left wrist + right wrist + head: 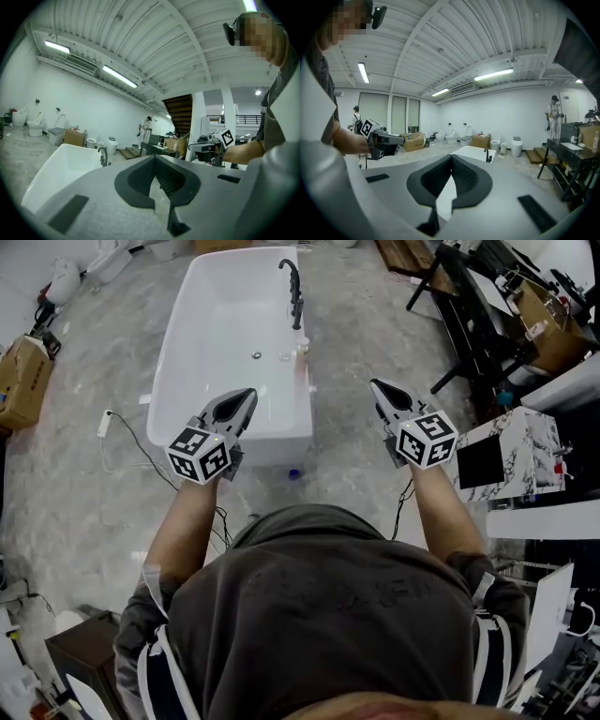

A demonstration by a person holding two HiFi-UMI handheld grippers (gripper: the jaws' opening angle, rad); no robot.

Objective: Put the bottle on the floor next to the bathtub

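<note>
A white bathtub (178, 343) stands on the grey floor ahead of me, with a black faucet (293, 287) on its right rim. A small pale bottle (302, 352) stands on that rim just below the faucet. My left gripper (247, 394) hovers over the tub's near end, jaws shut with nothing between them. My right gripper (374, 385) hangs over the floor right of the tub, also shut and empty. In the left gripper view the closed tips (154, 157) point past the tub (61, 164) and faucet (103, 156). The right gripper view shows closed tips (451, 157) and the tub (473, 152) beyond.
A small blue object (294, 473) lies on the floor at the tub's near end. A white cable (131, 442) trails at the left. A cardboard box (21, 381) sits far left. A black bench (469, 324) and a marble-patterned block (525, 451) crowd the right.
</note>
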